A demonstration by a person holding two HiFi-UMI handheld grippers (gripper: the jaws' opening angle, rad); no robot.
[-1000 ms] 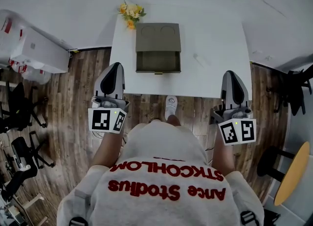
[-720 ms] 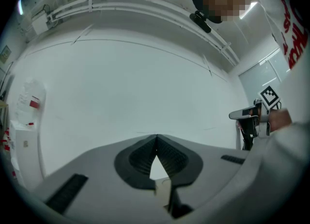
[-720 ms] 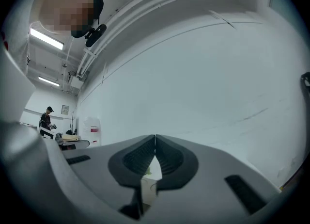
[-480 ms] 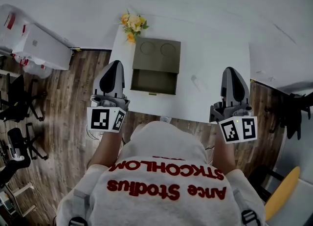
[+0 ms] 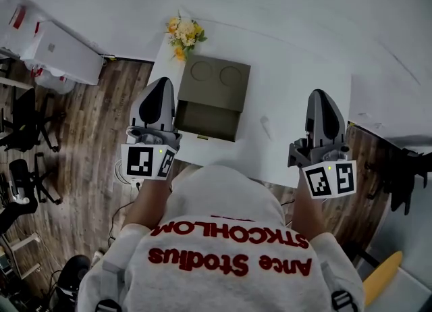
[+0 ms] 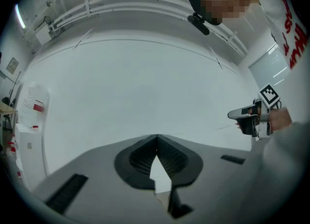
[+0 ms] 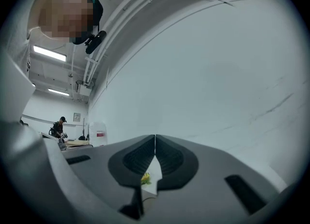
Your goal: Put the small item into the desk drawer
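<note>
A white desk (image 5: 297, 74) carries an olive-green drawer unit (image 5: 216, 78) with two round recesses on top. Its drawer (image 5: 206, 120) is pulled out toward me and looks empty. A small pale item (image 5: 264, 127), too faint to identify, lies on the desk right of the drawer. My left gripper (image 5: 162, 82) is shut and empty, its tip just left of the open drawer; its own view shows the pads (image 6: 156, 138) meeting against a bare white wall. My right gripper (image 5: 322, 94) is shut and empty over the desk's right front part, right of the item, with jaws (image 7: 155, 138) closed.
Yellow flowers (image 5: 183, 34) stand at the desk's back left corner. White boxes (image 5: 61, 54) and black office chairs (image 5: 20, 128) are on the wood floor at left. A dark chair (image 5: 405, 169) and a yellow round table (image 5: 381, 278) are at right.
Both grippers have moved forward from in front of the desk's edge to over its front part. The desk and drawer unit now lie closer below me. Both stay shut.
</note>
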